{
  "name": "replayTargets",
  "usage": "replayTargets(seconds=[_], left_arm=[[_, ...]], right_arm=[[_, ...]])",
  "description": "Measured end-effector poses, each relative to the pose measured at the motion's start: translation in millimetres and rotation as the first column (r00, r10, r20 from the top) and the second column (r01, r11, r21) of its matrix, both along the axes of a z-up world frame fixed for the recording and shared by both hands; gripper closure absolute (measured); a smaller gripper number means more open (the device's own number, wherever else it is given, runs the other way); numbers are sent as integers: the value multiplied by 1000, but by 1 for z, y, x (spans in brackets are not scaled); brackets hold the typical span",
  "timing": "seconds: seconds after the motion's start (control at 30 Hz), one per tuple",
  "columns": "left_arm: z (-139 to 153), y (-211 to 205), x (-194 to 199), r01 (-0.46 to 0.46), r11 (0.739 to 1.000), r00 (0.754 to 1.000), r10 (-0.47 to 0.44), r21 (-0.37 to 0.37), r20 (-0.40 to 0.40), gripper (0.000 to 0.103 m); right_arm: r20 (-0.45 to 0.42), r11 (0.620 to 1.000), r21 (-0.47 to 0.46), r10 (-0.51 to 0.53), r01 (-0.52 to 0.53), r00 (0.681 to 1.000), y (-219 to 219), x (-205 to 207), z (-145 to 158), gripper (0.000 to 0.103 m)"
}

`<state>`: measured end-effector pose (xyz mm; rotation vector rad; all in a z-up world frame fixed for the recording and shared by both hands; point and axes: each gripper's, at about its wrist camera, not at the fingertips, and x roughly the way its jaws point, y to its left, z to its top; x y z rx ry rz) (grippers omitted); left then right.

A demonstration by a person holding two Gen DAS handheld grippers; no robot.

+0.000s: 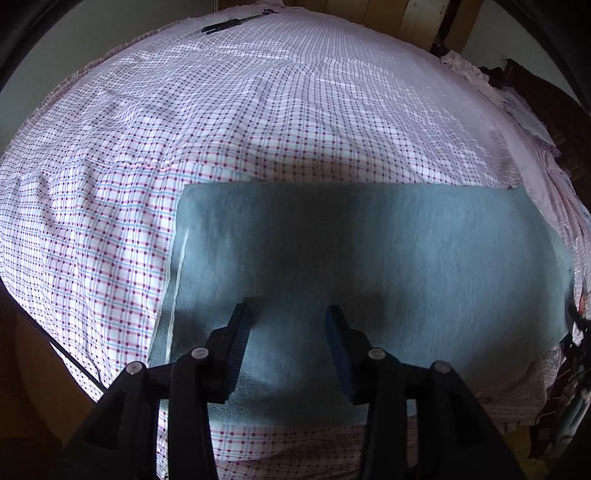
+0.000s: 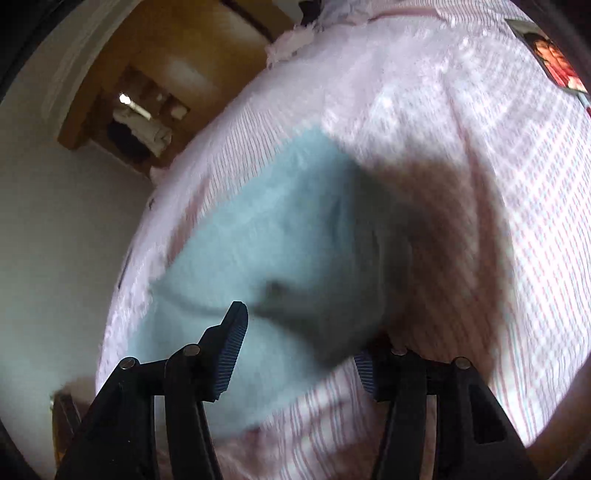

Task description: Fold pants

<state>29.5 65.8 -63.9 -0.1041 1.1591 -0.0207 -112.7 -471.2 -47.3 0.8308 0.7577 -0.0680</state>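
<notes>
The grey-blue pants (image 1: 369, 266) lie folded into a flat rectangle on the checked bed sheet (image 1: 184, 129), with a pale stripe along their left edge. My left gripper (image 1: 288, 314) is open and empty, just above the pants' near part. In the blurred right wrist view the pants (image 2: 258, 240) lie on the sheet (image 2: 461, 166). My right gripper (image 2: 299, 332) is open over them. A fold of the pants covers the tip of its right finger (image 2: 365, 373); I cannot tell if it touches.
A black stick-like object (image 1: 225, 25) lies at the far edge of the bed. Pink and white clothes (image 1: 476, 74) are heaped at the far right. A wooden wardrobe (image 2: 147, 110) stands beyond the bed. A picture card (image 2: 554, 62) lies on the sheet.
</notes>
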Motion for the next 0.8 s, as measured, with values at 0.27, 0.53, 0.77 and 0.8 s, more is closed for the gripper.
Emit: replayTargets(seconds=[0.27, 0.53, 0.77, 0.8], left_arm=[[-1, -1, 0, 2, 1000, 1000, -2, 0, -3, 58], [-2, -2, 3, 3, 1000, 1000, -3, 5, 6, 54], [-2, -3, 1, 1, 1000, 1000, -1, 7, 12, 49], [-2, -4, 1, -2, 1000, 1000, 2, 9, 11, 48]], right_arm=[[-3, 997, 42, -59, 59, 998, -20, 25, -13, 56], [60, 994, 105, -51, 45, 997, -30, 22, -35, 56], [73, 989, 136, -62, 51, 995, -30, 24, -18, 58], [98, 990, 132, -67, 54, 993, -29, 22, -14, 59]])
